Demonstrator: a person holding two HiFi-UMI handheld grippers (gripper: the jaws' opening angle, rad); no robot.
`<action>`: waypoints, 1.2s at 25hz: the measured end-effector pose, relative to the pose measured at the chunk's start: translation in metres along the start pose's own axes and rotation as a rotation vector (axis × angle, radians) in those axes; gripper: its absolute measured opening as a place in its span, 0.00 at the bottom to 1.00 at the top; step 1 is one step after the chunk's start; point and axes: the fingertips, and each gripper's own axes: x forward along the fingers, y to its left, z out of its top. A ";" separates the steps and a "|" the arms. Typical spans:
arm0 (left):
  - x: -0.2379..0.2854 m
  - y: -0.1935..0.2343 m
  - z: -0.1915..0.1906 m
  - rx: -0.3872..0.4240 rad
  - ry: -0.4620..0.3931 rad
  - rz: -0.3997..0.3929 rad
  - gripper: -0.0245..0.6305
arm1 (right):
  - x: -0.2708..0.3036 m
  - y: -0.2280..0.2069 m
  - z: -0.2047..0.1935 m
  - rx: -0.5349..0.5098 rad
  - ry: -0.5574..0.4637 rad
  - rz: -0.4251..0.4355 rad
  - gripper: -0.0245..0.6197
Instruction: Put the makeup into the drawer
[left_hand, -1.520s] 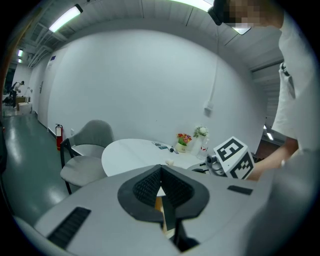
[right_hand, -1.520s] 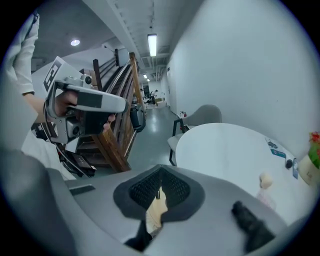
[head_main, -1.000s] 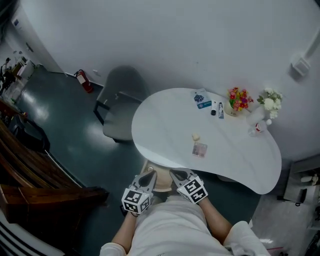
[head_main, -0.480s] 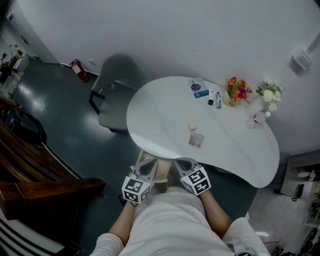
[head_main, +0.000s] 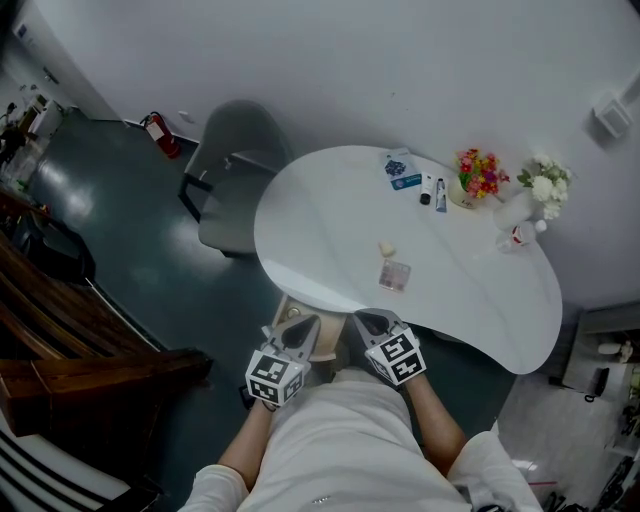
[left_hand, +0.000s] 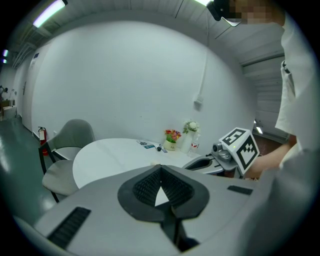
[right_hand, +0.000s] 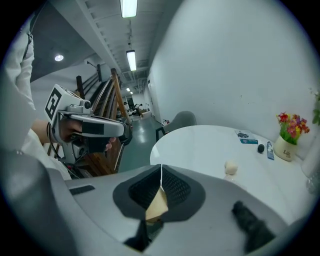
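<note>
None stowed yet, I'd say: clear makeup case (head_main: 395, 275) and puff (head_main: 387, 248) sit mid-worktop (head_main: 320, 215), tubes (head_main: 432, 192) by its far edge; left claw (head_main: 297, 332) and right claw (head_main: 366, 323) both clenched, empty, off its near edge.

No legible text anywhere, print on the blue packet (head_main: 399, 165) too small

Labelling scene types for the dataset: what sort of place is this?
Probably a meeting or break corner of an industrial-style office: a white kidney-shaped table with a pot of colourful flowers, a grey padded chair, and a red fire extinguisher.
</note>
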 end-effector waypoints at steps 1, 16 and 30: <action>0.000 0.000 0.000 0.000 0.001 -0.001 0.05 | 0.001 -0.003 -0.001 -0.010 0.006 -0.003 0.06; 0.020 0.000 -0.007 -0.031 0.042 -0.006 0.05 | 0.017 -0.078 -0.052 -0.193 0.272 -0.002 0.42; 0.032 0.017 -0.023 -0.082 0.099 0.018 0.05 | 0.054 -0.158 -0.095 -0.422 0.561 0.100 0.60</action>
